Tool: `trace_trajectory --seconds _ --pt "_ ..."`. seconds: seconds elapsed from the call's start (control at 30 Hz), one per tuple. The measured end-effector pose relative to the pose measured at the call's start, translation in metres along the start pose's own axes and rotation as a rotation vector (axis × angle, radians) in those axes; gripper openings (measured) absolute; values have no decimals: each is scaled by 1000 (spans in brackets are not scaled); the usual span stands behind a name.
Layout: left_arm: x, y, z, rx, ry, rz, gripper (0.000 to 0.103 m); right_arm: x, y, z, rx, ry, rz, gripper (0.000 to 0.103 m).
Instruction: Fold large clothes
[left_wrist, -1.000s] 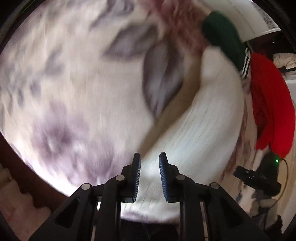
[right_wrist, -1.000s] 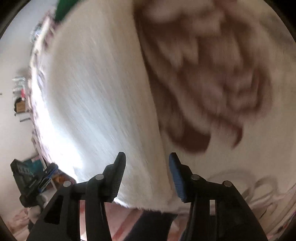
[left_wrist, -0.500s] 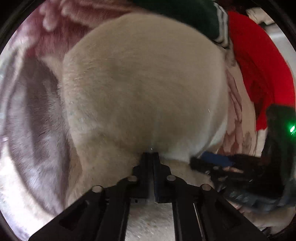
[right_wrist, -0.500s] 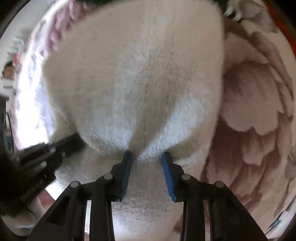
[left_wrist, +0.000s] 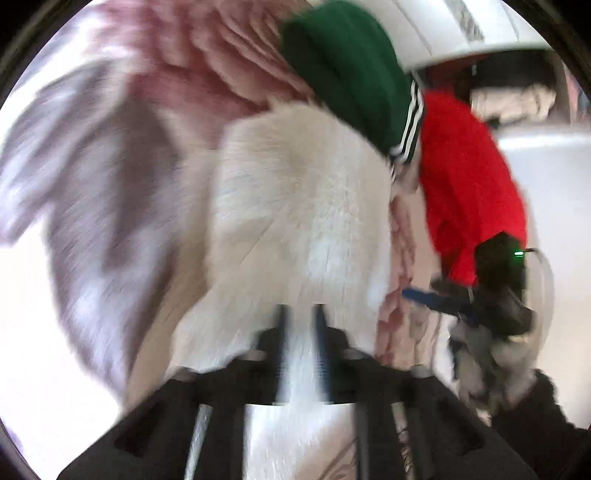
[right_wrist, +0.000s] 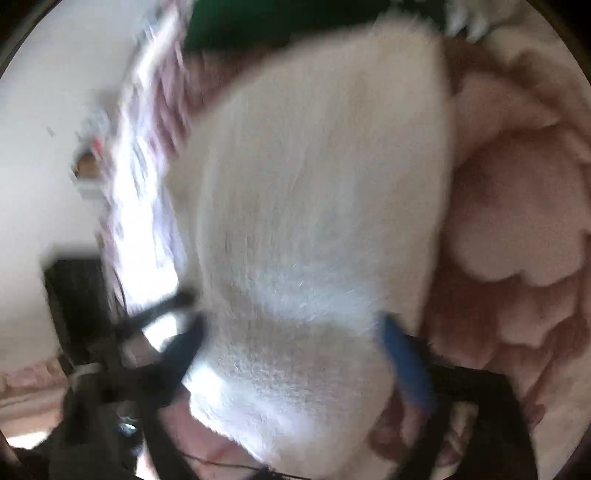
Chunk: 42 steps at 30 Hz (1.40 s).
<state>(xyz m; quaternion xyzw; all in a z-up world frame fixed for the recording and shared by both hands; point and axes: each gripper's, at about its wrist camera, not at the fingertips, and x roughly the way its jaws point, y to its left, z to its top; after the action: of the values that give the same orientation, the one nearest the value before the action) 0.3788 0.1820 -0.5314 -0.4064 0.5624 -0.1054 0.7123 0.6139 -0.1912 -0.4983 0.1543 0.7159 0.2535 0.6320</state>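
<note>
A fluffy white garment (left_wrist: 303, 206) lies folded on a floral blanket (left_wrist: 110, 177); it fills the middle of the right wrist view (right_wrist: 314, 221). My left gripper (left_wrist: 301, 317) is open by a narrow gap, with the white fabric between its fingers (left_wrist: 282, 332). My right gripper (right_wrist: 291, 332) is wide open, its fingers (right_wrist: 406, 354) on either side of the garment's near edge. Both views are blurred by motion. My right gripper also shows at the right of the left wrist view (left_wrist: 461, 302).
A green garment with white stripes (left_wrist: 351, 74) and a red garment (left_wrist: 469, 177) lie beyond the white one. The pink flower pattern of the blanket (right_wrist: 517, 221) spreads to the right. A white wall (right_wrist: 44, 147) is on the left.
My left gripper, shut on the white garment half a second ago, has opened slightly. My right gripper has opened much wider. Both have pulled back and tilted; the garment stays down.
</note>
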Motion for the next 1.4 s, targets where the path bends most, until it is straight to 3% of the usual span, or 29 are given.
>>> trace_trajectory --seconds 0.07,0.17,0.27,0.3,0.4,0.43,0.47,0.5,0.53,0.63,0.8,0.93,1.07,1.1,1.2,1.3,1.4 --pt "-22 21 -36 -104 -61 -7 76 -17 -24 12 6 -91 36 103" --pt "-49 56 -97 -257 -104 9 76 5 -66 47 67 -86 98 103" --pt "-57 77 -150 -345 -115 61 76 48 -99 77 153 -48 252 103" --pt "-56 83 -164 -362 -113 69 76 63 -106 85 180 -29 306 103" --pt "-54 90 -190 -424 -147 87 76 83 -101 92 183 -30 352 103" --pt "-53 88 -192 -430 -161 87 76 83 -95 94 174 -48 425 91" --pt "-51 83 -195 -433 -177 100 76 82 -89 94 161 -71 436 64" --pt "-52 79 -197 -434 -188 112 76 82 -84 93 147 -78 411 24" --pt "-50 71 -196 -432 -198 105 76 79 -82 87 170 -102 369 21" --pt "-37 43 -189 -406 -210 89 76 45 -91 62 261 -236 350 11" --pt "-25 -1 -176 -284 -166 39 76 -39 -153 -14 452 -440 343 10" --pt "-4 -33 -172 -211 -98 -7 76 -96 -245 -132 739 -562 257 10" --pt "13 -56 -186 -164 -37 -36 76 -117 -295 -251 946 -615 179 10" --pt "16 -61 -195 -160 -21 -36 76 -117 -301 -281 1000 -596 155 14" --pt "22 -68 -212 -178 1 -9 76 -89 -297 -329 1103 -451 137 50" --pt "19 -61 -245 -237 18 38 76 -108 -296 -345 1031 -298 41 53" --pt "25 -45 -284 -317 49 117 76 -129 -261 -330 801 -198 -66 53"
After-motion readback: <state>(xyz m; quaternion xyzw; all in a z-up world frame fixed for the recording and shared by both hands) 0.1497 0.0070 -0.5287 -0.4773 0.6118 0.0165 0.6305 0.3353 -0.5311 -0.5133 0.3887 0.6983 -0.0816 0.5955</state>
